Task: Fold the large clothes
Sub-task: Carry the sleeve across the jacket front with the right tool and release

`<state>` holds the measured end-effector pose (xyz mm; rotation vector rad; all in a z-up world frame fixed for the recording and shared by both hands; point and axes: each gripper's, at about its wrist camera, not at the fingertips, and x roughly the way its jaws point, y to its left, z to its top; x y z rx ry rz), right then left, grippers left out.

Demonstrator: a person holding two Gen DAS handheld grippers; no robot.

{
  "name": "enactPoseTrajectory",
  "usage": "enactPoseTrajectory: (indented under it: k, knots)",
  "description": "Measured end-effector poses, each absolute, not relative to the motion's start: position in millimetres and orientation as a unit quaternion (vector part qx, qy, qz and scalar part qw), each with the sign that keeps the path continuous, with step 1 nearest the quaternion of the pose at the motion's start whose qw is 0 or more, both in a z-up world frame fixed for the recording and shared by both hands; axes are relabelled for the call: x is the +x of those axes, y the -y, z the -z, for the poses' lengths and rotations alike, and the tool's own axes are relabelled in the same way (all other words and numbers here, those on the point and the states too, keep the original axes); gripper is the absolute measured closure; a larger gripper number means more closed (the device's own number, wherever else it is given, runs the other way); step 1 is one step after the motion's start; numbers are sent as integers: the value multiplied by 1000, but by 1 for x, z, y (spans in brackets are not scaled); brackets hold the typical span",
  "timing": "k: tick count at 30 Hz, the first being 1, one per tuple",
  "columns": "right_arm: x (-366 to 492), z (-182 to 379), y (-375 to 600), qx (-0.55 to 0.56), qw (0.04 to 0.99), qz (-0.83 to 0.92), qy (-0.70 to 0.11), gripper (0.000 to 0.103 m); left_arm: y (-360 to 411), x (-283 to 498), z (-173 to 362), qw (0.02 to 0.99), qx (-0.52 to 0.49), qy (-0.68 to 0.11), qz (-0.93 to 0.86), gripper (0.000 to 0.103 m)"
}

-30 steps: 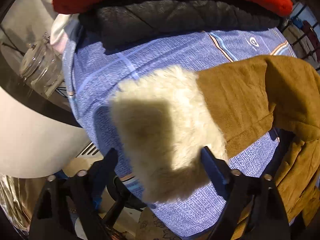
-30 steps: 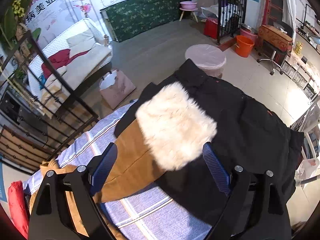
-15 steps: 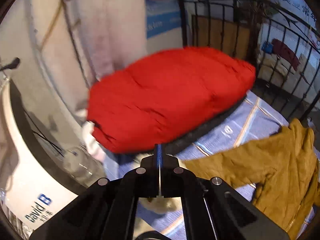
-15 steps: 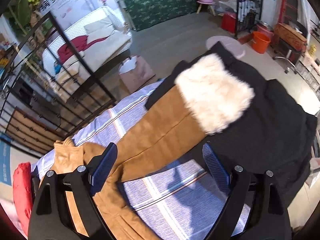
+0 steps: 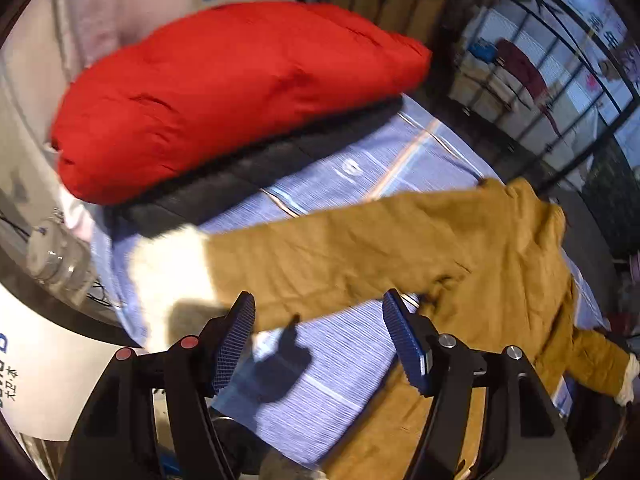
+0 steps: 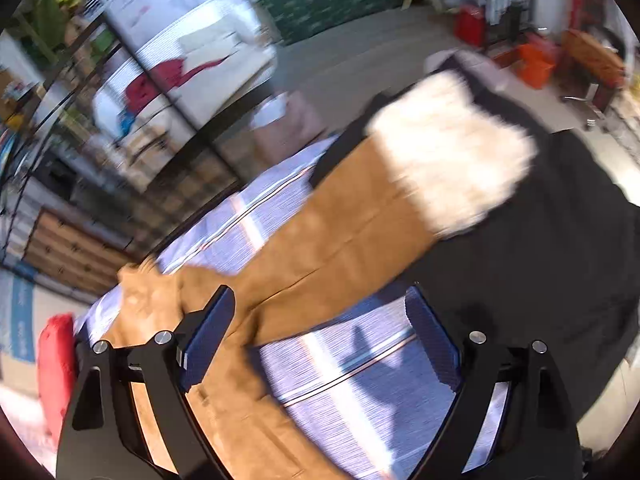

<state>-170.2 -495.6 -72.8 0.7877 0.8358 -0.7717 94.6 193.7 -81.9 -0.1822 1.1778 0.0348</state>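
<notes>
A brown coat [image 5: 460, 248] with white fur cuffs lies spread on a blue striped cloth [image 5: 344, 364]. In the left wrist view one sleeve stretches left and ends in a fur cuff [image 5: 172, 276]. My left gripper [image 5: 320, 336] is open and empty, just above the sleeve's near edge. In the right wrist view the other sleeve [image 6: 328, 248] runs up to a fur cuff [image 6: 452, 168] resting on a black garment [image 6: 560, 248]. My right gripper [image 6: 320, 332] is open and empty, above the sleeve and the cloth [image 6: 352, 384].
A red padded jacket [image 5: 224, 92] lies on a dark folded garment [image 5: 248, 176] at the far end of the cloth. A white drum [image 5: 44, 376] and a clear bottle [image 5: 56, 256] stand at left. Metal railings [image 5: 540, 80] line the far side.
My left gripper was shut half a second ago and is open now, drawn back from the cuff. The right gripper has shifted left along the sleeve; the view is blurred by motion.
</notes>
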Motion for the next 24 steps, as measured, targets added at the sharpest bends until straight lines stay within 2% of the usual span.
enactPoseTrajectory:
  k: [7,14,17,19,20,21,22,24]
  knots:
    - [-232,87,578,464,694,445,-324,17,-84,83,95,811,-51,-575,97,36]
    - [-233,120,616,496,685,441,-301,17,-66,74,92,809,1,-579,98,33]
    - [-224,124,618,490,697,429,-300,31,-72,70,93,809,9,-582,87,32]
    - [-216,124,619,484,707,415,-304,34,-78,67,95,806,4,-586,81,32]
    - [-213,123,620,475,713,414,-307,40,-81,65,96,805,1,-588,78,32]
    - [-209,121,619,460,719,415,-314,62,-82,64,97,804,-1,-589,74,32]
    - [-202,117,618,438,725,419,-327,78,-84,63,98,803,-4,-591,73,32]
    - [-193,106,614,414,745,409,-326,87,-84,61,100,802,-5,-593,72,32]
